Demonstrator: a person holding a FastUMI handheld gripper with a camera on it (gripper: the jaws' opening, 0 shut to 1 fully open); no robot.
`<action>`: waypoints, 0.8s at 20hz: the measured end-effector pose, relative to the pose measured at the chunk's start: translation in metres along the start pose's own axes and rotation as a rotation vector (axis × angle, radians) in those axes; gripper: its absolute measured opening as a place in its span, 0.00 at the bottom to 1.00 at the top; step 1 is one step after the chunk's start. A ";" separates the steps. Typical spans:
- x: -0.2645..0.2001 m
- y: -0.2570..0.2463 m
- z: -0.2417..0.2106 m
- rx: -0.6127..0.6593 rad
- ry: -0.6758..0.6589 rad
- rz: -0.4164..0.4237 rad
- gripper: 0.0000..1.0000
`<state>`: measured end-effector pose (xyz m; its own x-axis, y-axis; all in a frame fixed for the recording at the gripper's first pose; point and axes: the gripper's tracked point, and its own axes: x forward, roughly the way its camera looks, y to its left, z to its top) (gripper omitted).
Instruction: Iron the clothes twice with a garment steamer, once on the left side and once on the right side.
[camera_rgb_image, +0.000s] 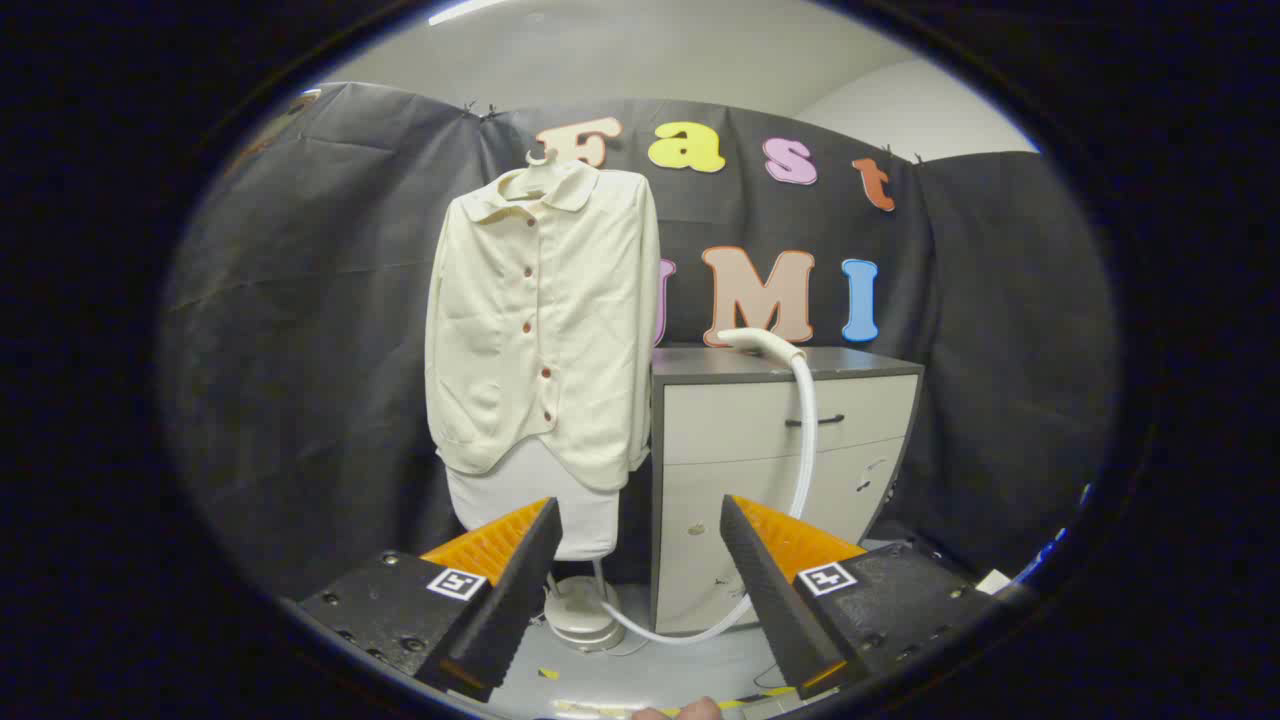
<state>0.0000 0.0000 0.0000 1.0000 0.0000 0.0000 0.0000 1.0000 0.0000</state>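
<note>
A cream button-up shirt (540, 320) hangs on a hanger over an upright ironing board (530, 500), well beyond my fingers and a little left of them. The white steamer head (762, 343) lies on top of a grey cabinet (780, 440) to the right of the shirt. Its white hose (805, 450) drops down the cabinet front and curls along the floor to the round steamer base (582, 612) under the shirt. My gripper (640, 520) stands open with nothing between its fingers, far short of both shirt and steamer head.
The cabinet has a drawer with a dark handle (815, 421) and a lower door. Black cloth walls close the booth behind and at both sides. A fingertip (690, 710) shows just below the gripper.
</note>
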 end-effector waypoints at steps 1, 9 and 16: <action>0.000 -0.001 -0.003 0.006 0.008 0.001 0.97; -0.003 -0.006 -0.008 0.019 0.029 -0.001 0.98; 0.002 -0.008 0.000 0.022 0.023 -0.009 0.97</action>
<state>0.0016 -0.0078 -0.0001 0.9997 -0.0083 -0.0236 0.0088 0.9997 0.0221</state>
